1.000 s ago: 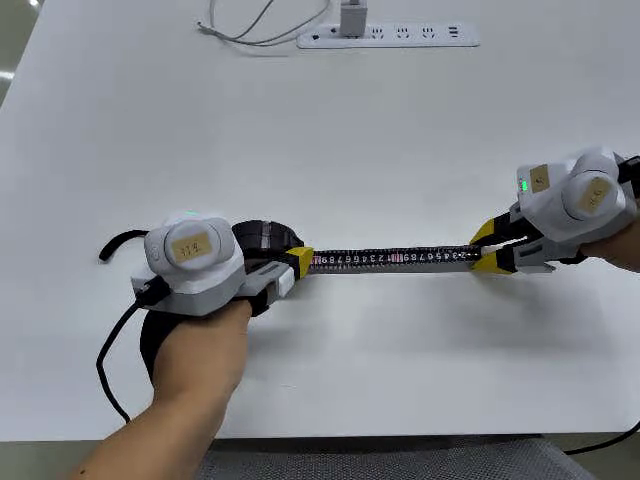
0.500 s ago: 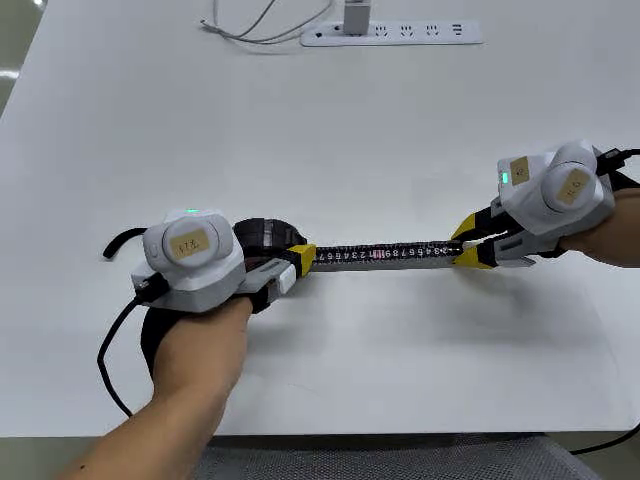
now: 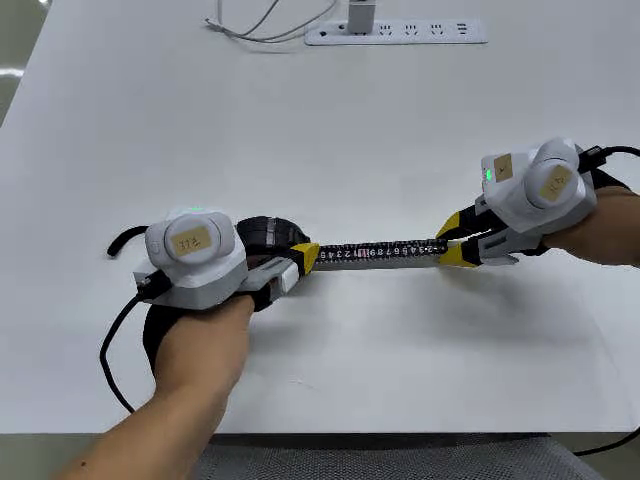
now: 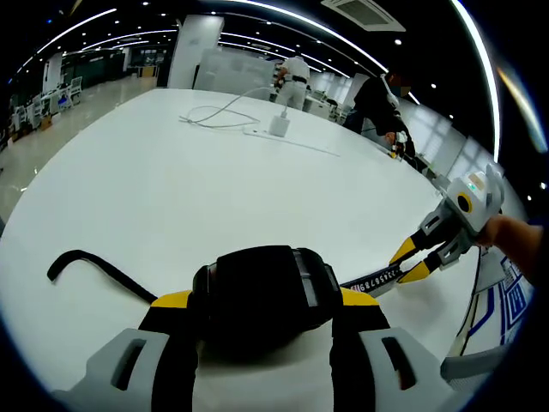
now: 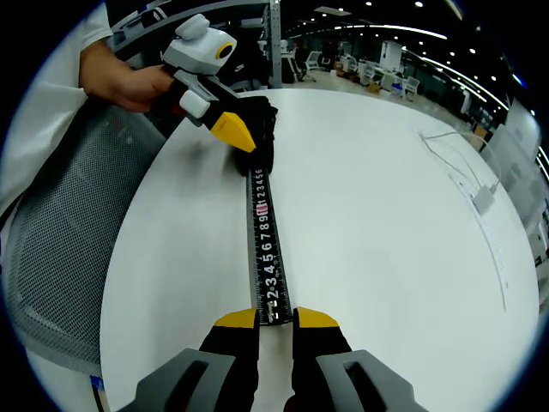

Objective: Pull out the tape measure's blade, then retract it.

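**Exposed blade shortens between the two tongs**

Compared with the head view of one second earlier, the right tongs [image 3: 452, 240] stand nearer the left tongs [image 3: 292, 262]. The run of blade [image 3: 385, 251] between them is shorter, with fewer numerals showing. The left tongs and the tape measure [image 3: 262, 233] they carry lie where they did on the white counter [image 3: 330, 130].

Left tongs: closed on the round black tape measure, one yellow-tipped jaw against each flank. The tape measure rests on the counter. A black wrist strap [image 3: 122, 240] trails from it on the side away from the right tongs.

Right tongs: drawn narrow, their yellow tips pinching the free end of the blade.

Blade: dark, with light numerals and a red mark partway along. It runs straight and close over the counter from the mouth of the tape measure, at the tips of the left tongs, to the tips of the right tongs. In the right gripper view the numerals count upward away from the right tongs.

A white power strip [image 3: 405, 32] with a plugged-in cable [image 3: 250, 25] lies well beyond both tongs, at the far side of the counter.
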A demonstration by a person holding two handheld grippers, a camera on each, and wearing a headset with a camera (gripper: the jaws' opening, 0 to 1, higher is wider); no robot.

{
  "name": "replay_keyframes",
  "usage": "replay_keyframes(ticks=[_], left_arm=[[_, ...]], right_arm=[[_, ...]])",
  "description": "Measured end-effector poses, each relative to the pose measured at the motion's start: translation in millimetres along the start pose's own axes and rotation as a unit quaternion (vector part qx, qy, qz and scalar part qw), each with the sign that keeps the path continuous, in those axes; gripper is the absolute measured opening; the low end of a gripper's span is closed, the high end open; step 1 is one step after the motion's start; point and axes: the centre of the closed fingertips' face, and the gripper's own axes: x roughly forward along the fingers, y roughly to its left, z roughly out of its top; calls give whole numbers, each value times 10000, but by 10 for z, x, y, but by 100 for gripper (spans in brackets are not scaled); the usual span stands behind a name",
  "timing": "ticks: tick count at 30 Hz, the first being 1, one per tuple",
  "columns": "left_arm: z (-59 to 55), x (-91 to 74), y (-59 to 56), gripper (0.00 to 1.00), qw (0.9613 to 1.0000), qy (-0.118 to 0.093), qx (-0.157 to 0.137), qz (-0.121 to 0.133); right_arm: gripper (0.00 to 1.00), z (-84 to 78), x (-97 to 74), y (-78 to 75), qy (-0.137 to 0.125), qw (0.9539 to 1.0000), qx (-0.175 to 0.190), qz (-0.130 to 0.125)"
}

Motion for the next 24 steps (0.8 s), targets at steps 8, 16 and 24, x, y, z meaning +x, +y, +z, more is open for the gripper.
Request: replay_keyframes(ticks=[8, 16, 24], left_arm=[[0, -1, 1, 59, 10000, -5, -17, -25], [2, 0, 6, 59, 10000, -14, -26, -36], [5, 1, 10, 59, 10000, -39, -55, -54]], right_arm=[[10, 121, 61, 15, -118, 9999, 9, 35], [10, 220, 120, 31, -230, 9997, 52, 88], [10, 334, 189, 43, -333, 9994, 66, 121]])
